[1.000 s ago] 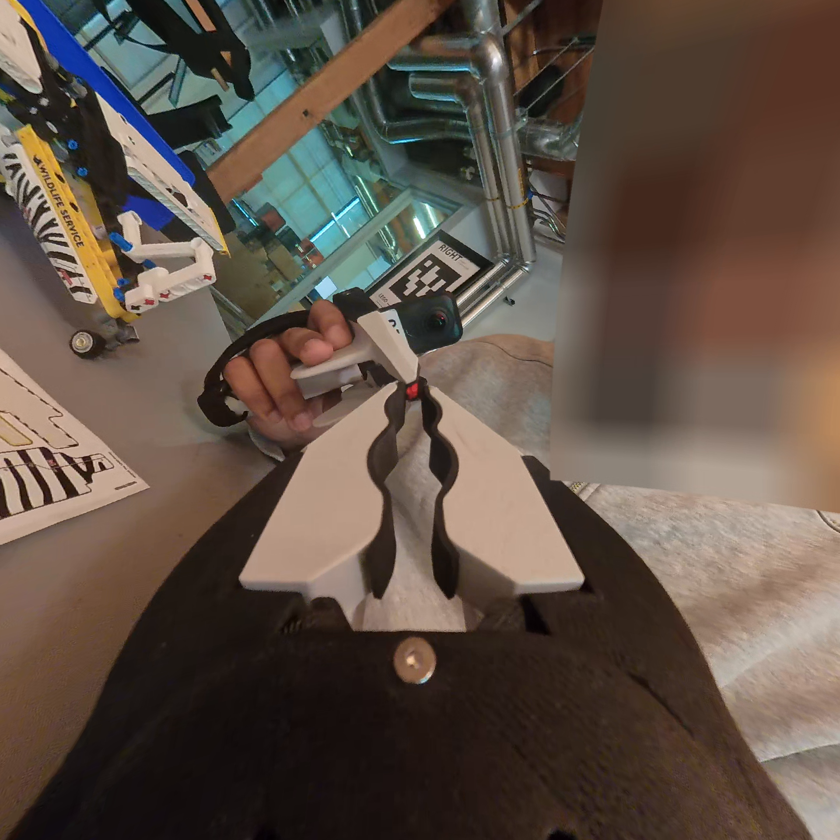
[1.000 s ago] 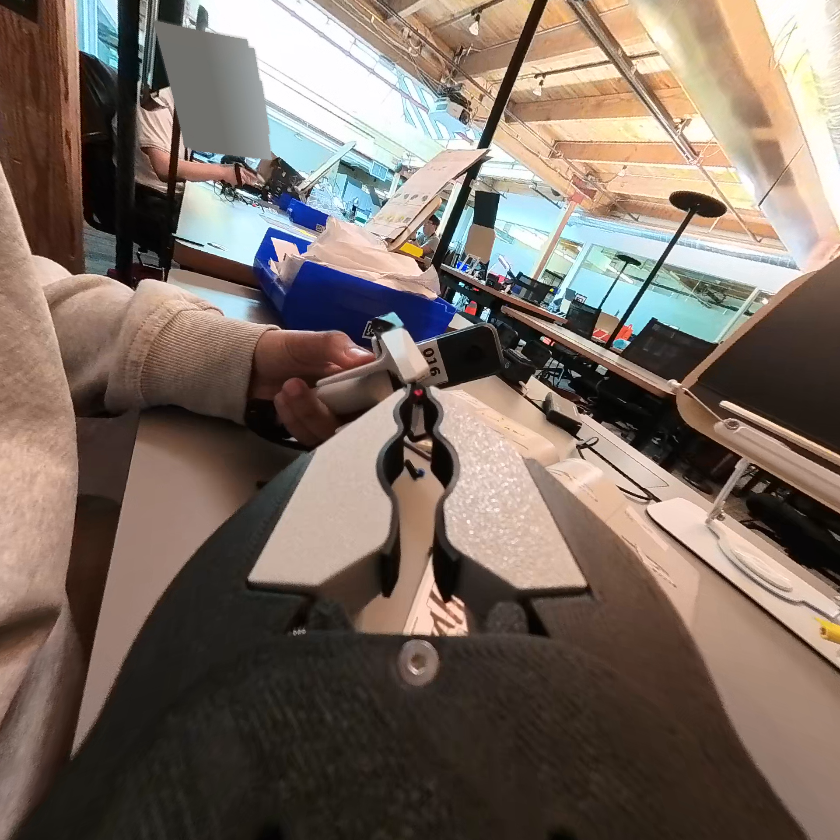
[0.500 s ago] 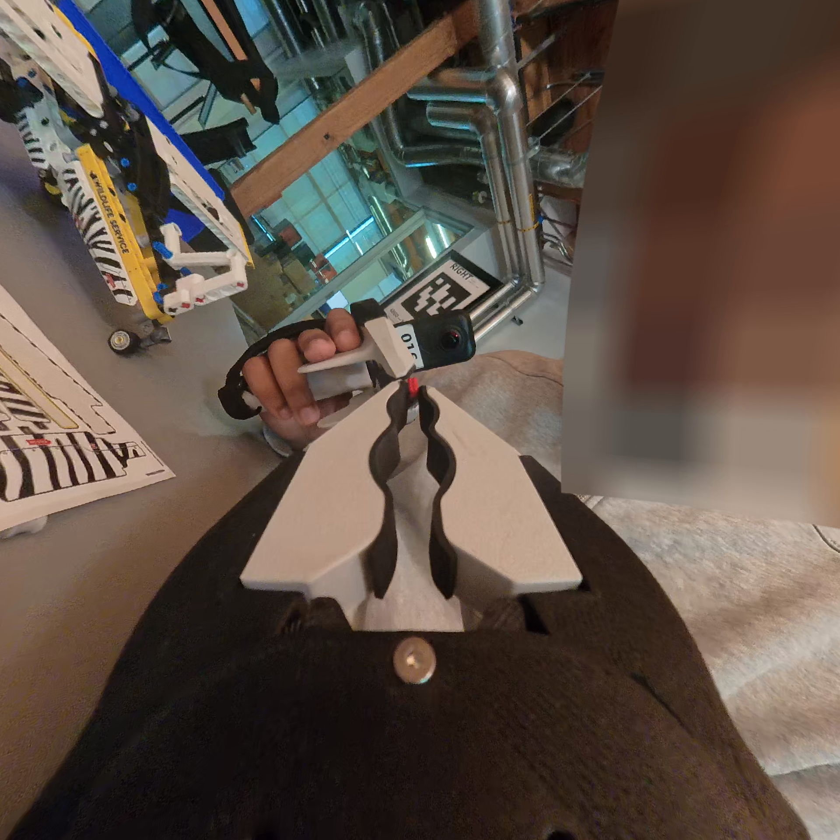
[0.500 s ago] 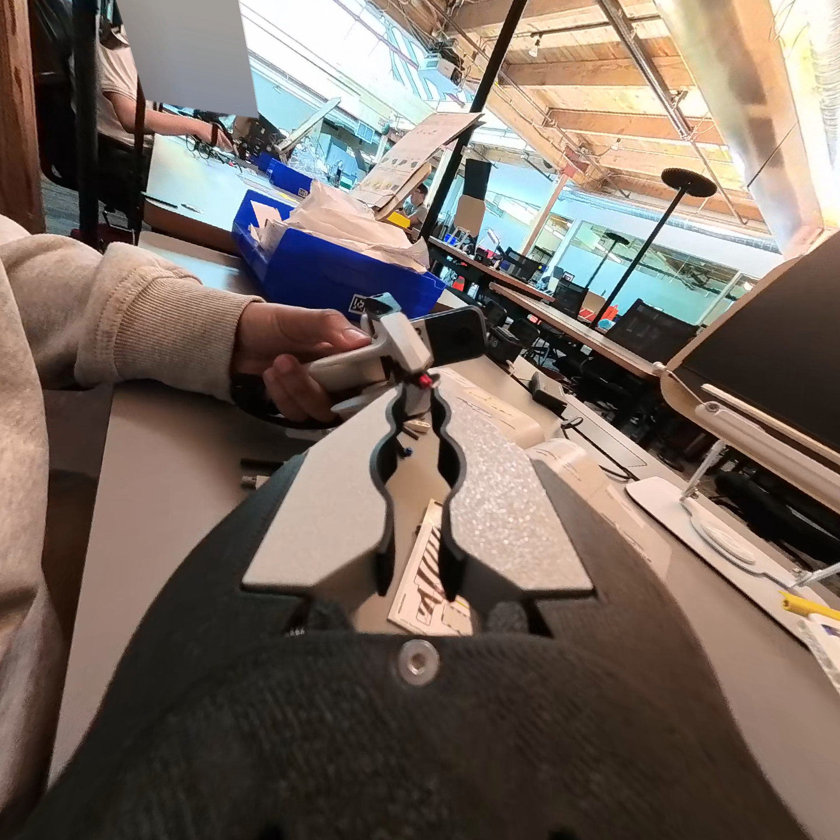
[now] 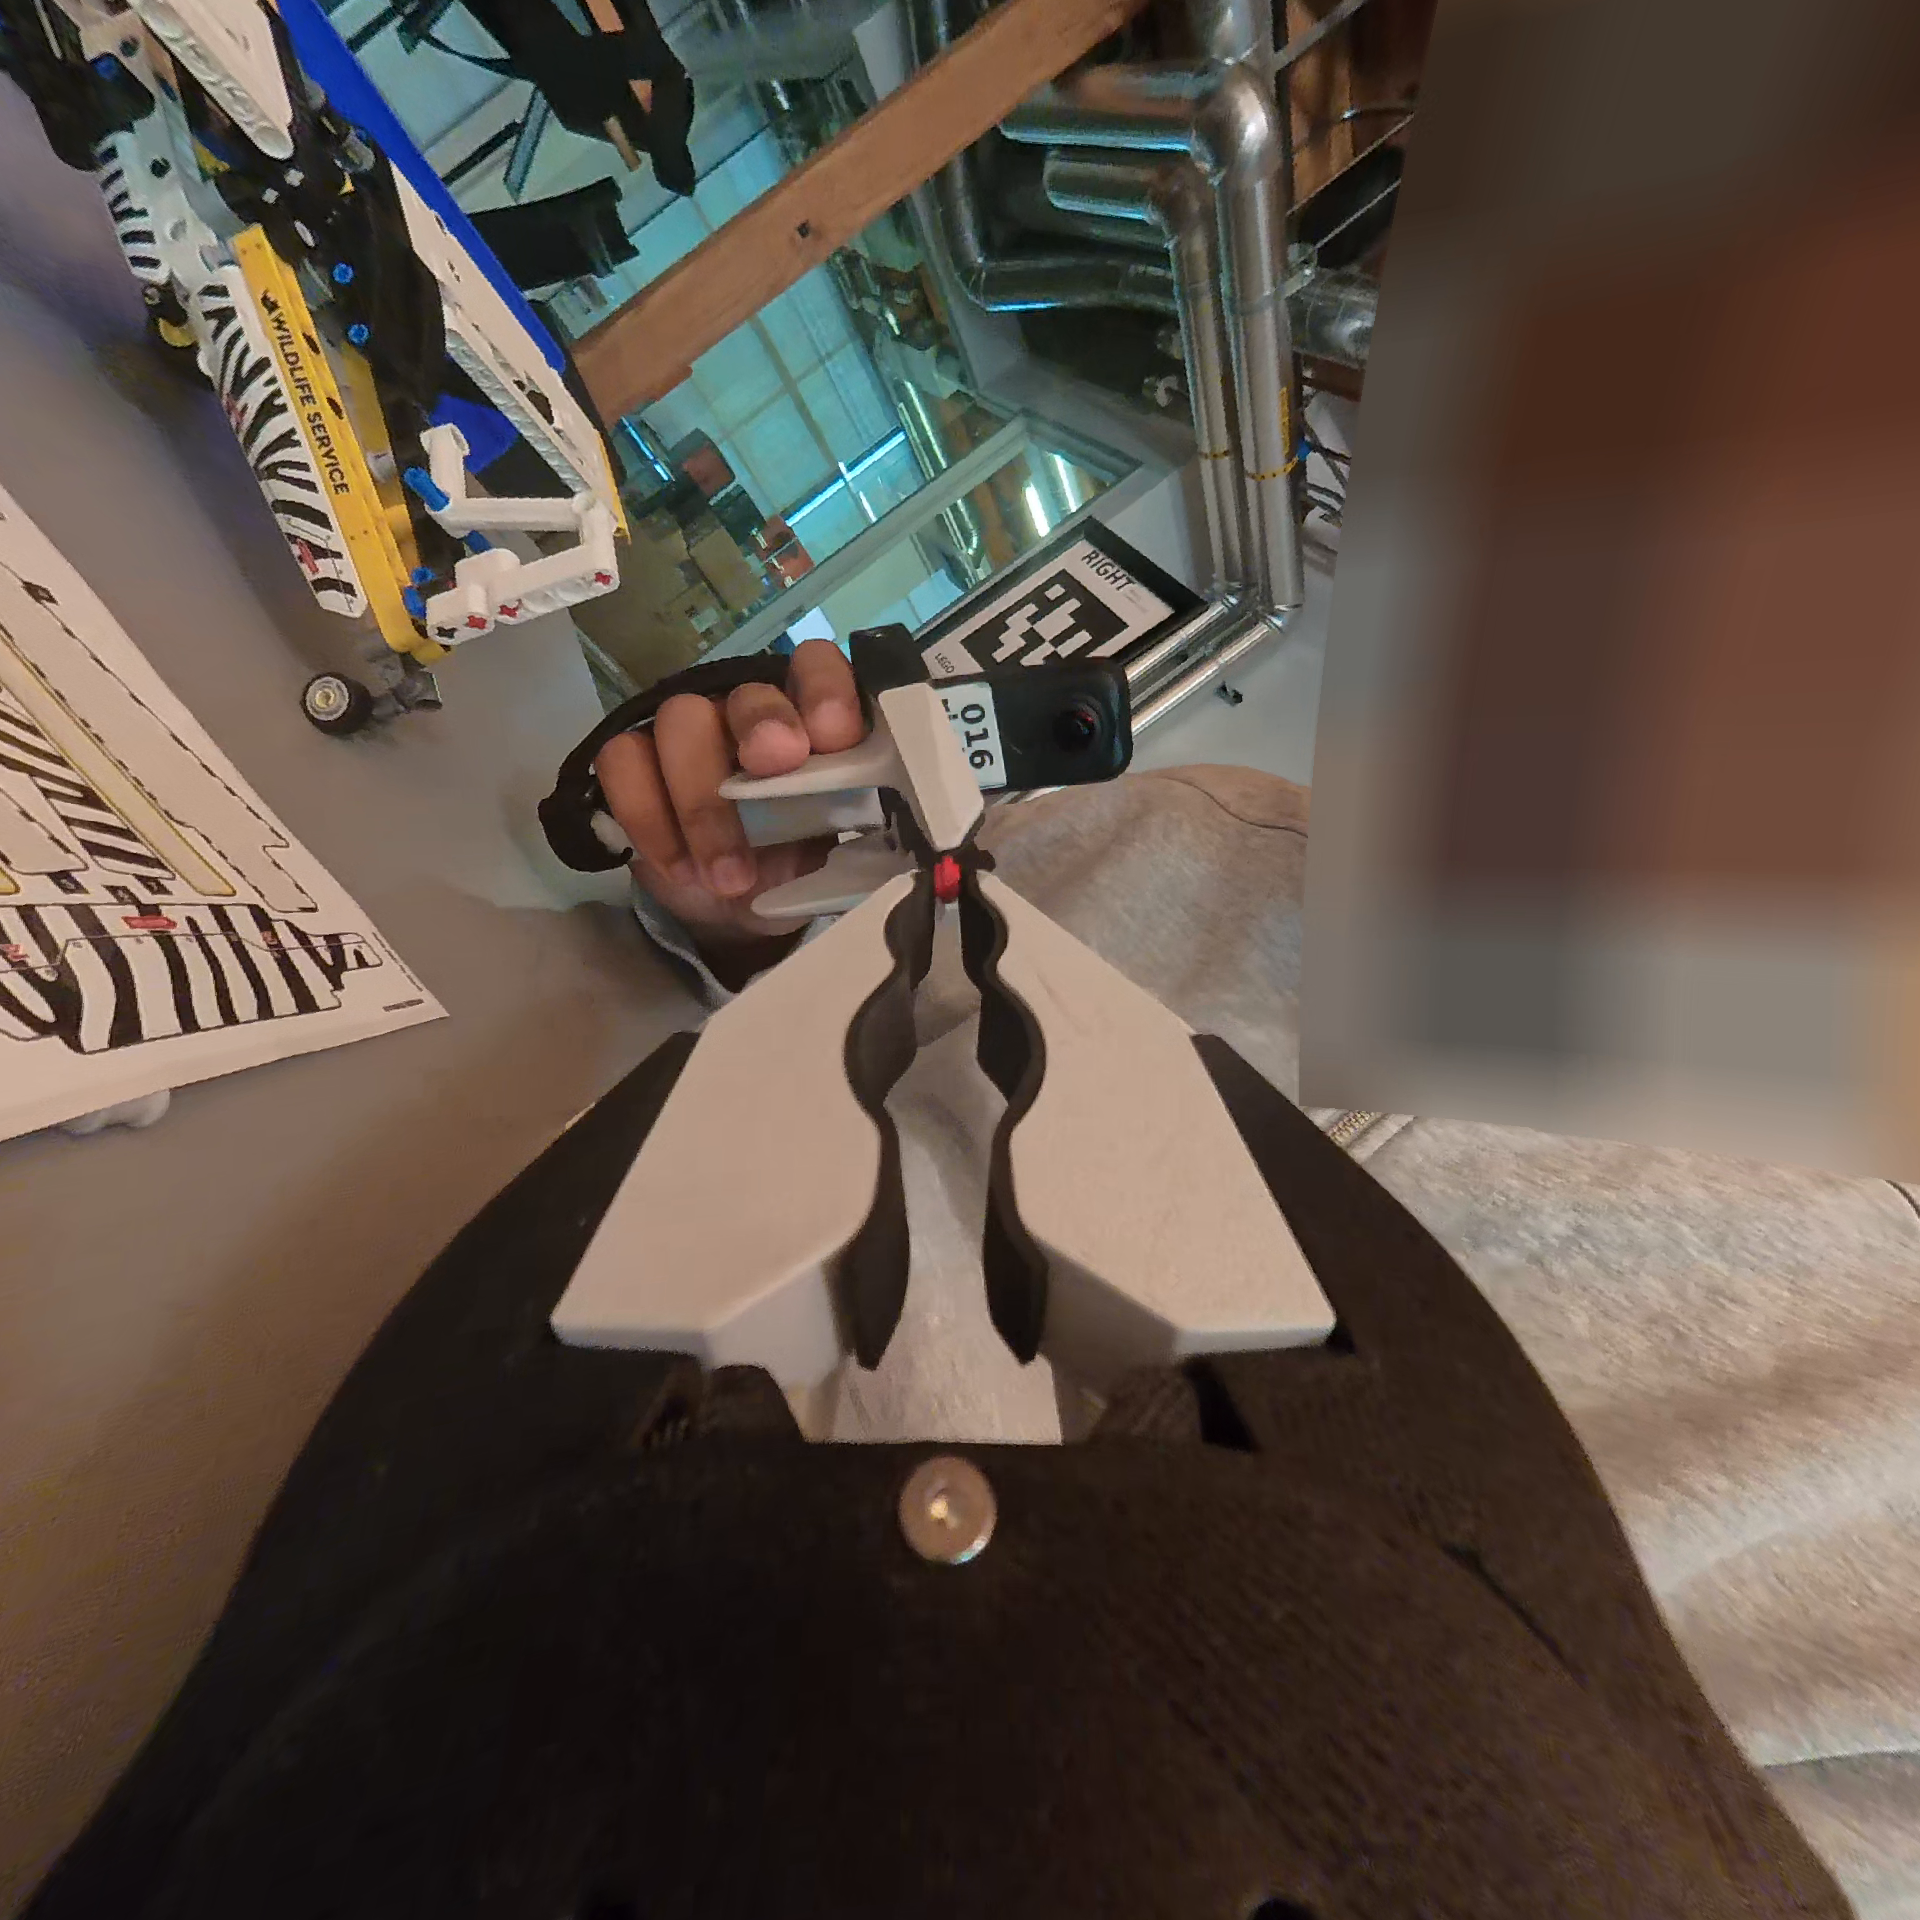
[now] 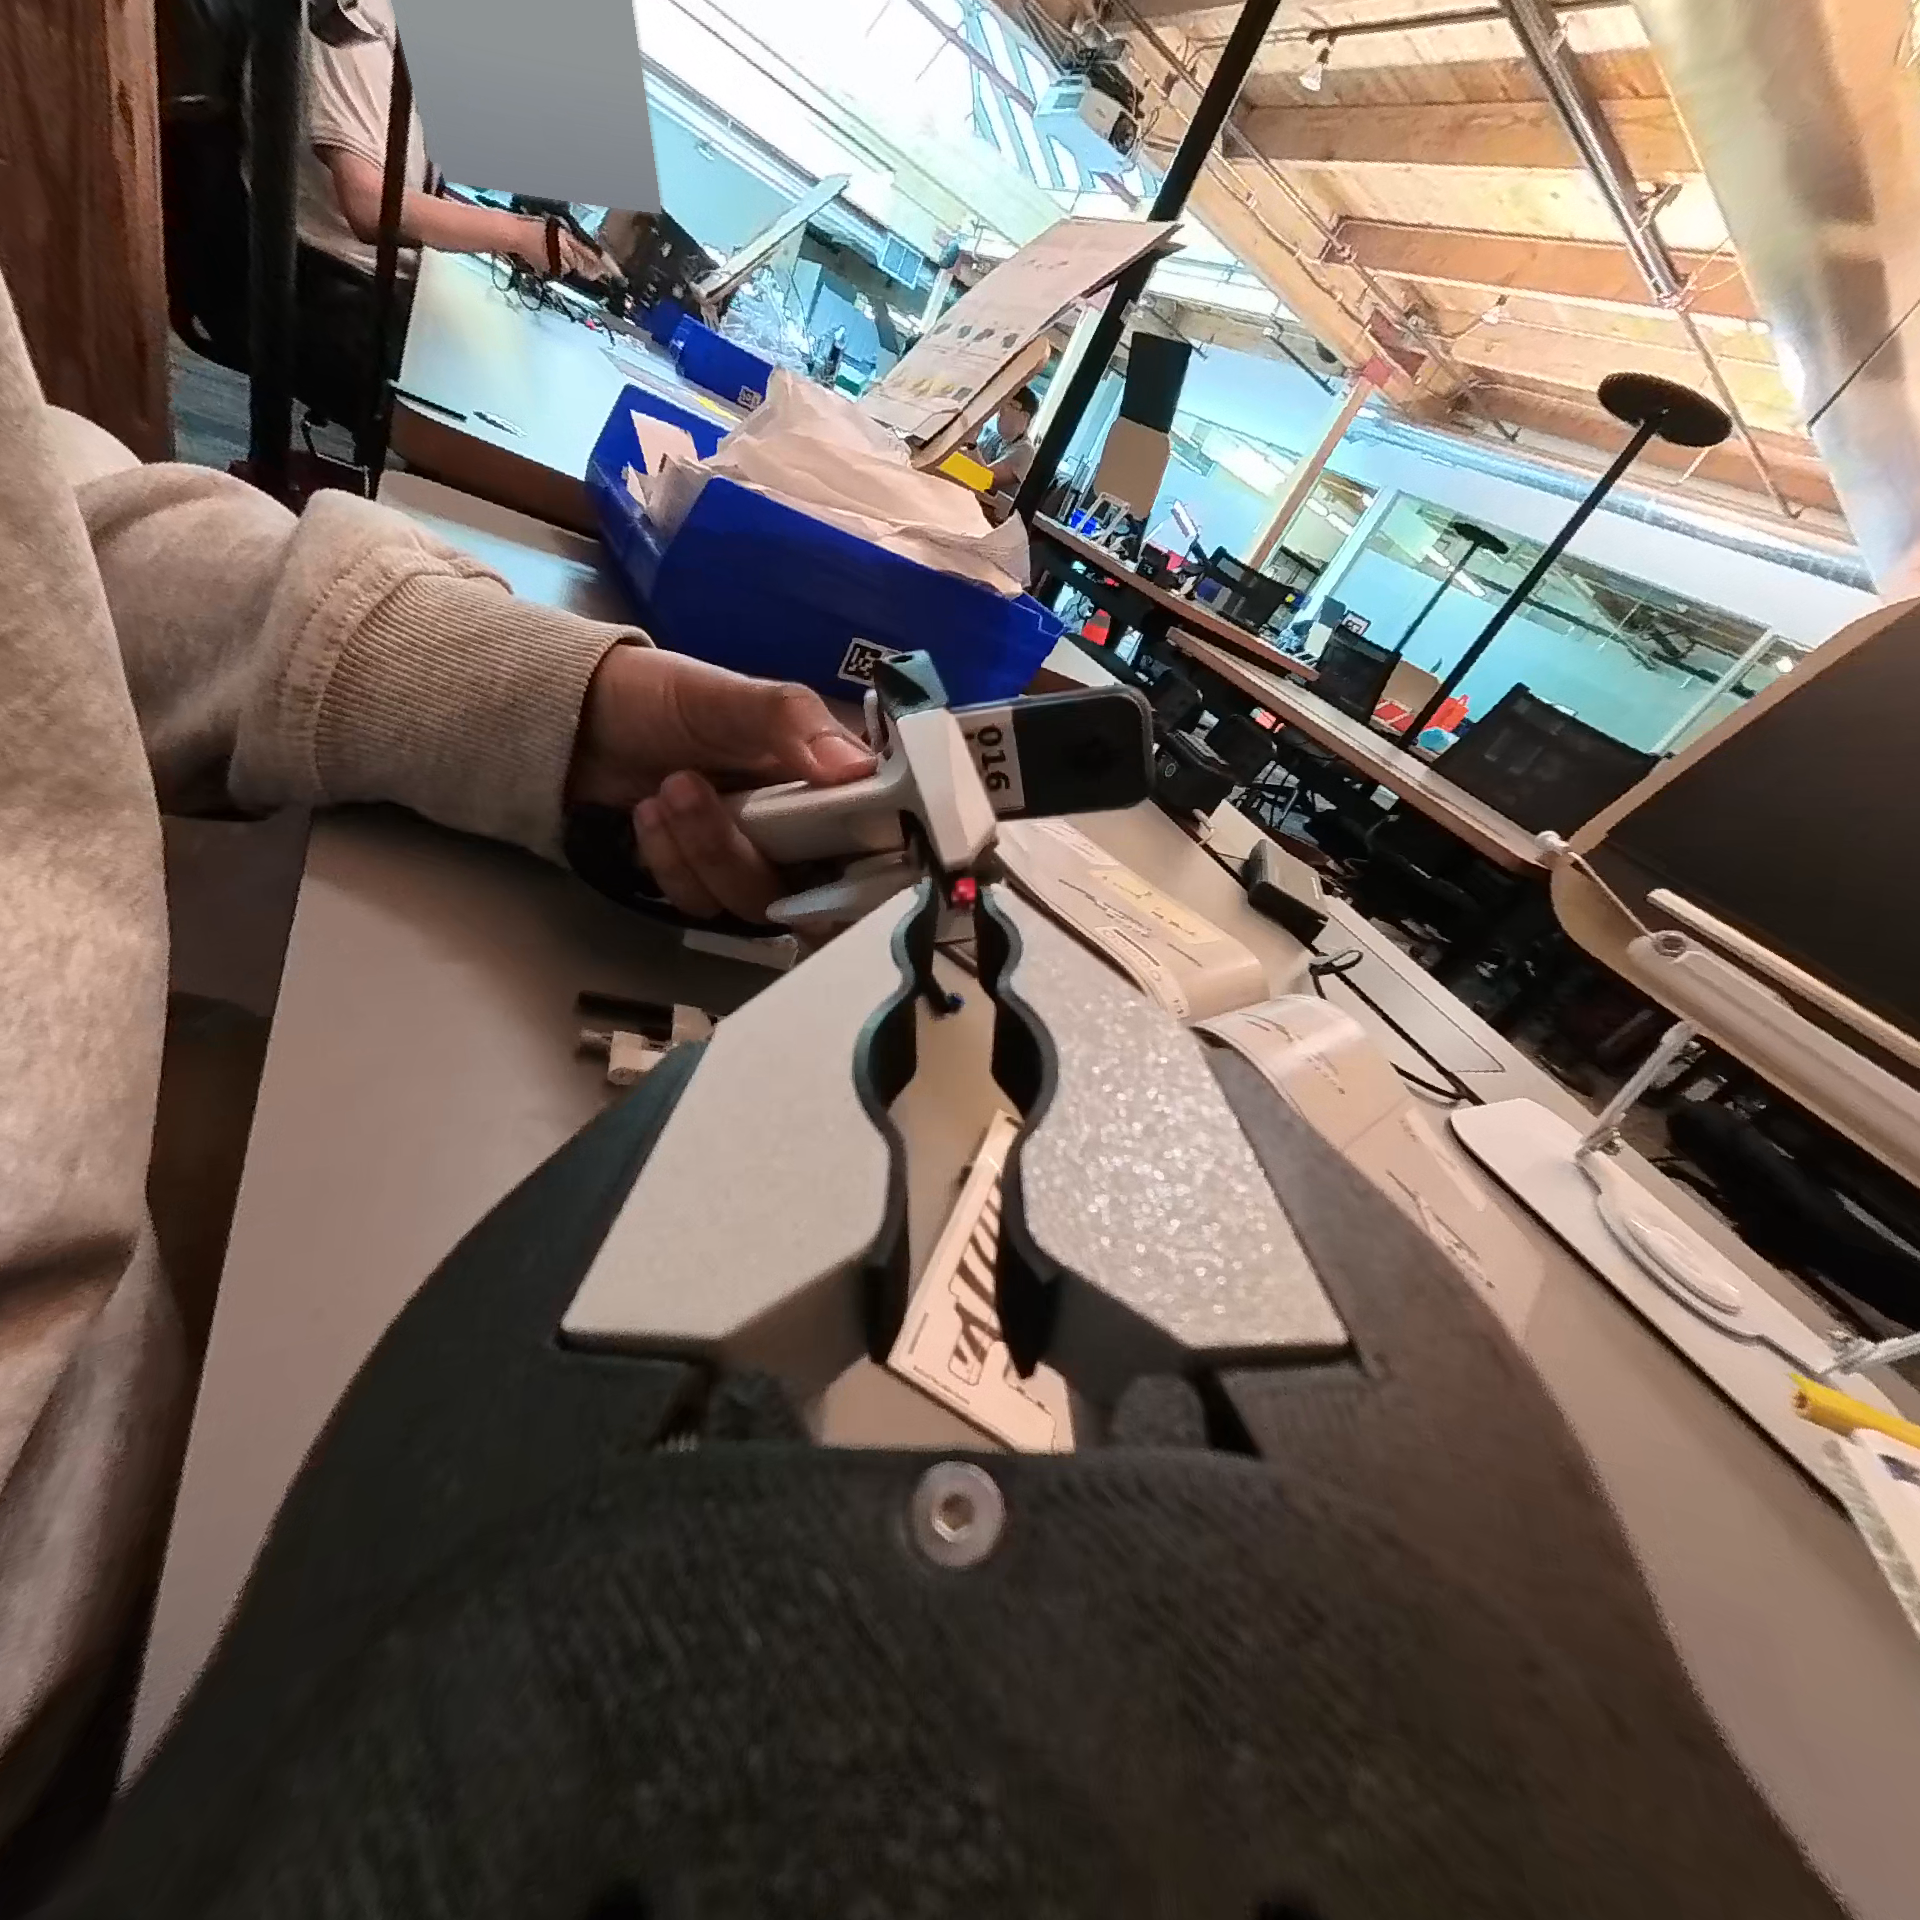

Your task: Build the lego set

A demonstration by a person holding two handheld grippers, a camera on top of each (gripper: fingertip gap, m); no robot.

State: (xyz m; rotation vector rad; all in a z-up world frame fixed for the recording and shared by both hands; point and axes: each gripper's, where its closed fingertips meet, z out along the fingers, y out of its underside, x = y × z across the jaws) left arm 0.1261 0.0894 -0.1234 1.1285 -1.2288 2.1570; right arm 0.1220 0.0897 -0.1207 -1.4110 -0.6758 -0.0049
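Note:
My left gripper (image 5: 943,883) and my right gripper (image 6: 964,894) point at each other above the grey table, tips meeting. A tiny red Lego piece (image 5: 943,878) sits pinched where both pairs of tips come together; it also shows in the right wrist view (image 6: 964,890). Both grippers' jaws are closed to a narrow gap at the tips. The part-built Lego vehicle (image 5: 343,416), white, yellow and black with zebra stripes, stands at the upper left of the left wrist view. A zebra-striped sticker sheet (image 5: 156,935) lies beside it.
A loose small wheel (image 5: 332,704) lies by the model. A few small Lego parts (image 6: 634,1034) lie on the table under the hands. A blue bin (image 6: 810,592) stands behind; instruction booklets (image 6: 1143,925) and a monitor (image 6: 1766,831) are to the right. My left and right fingertips are right by each other. From either gripper's tips it is about 20 cm to the part-built Lego vehicle (image 5: 343,416).
Both grippers have moved together, tips still meeting on the red piece. The model and sticker sheet have slid further into the left wrist view; more of the sheet shows under the right gripper.

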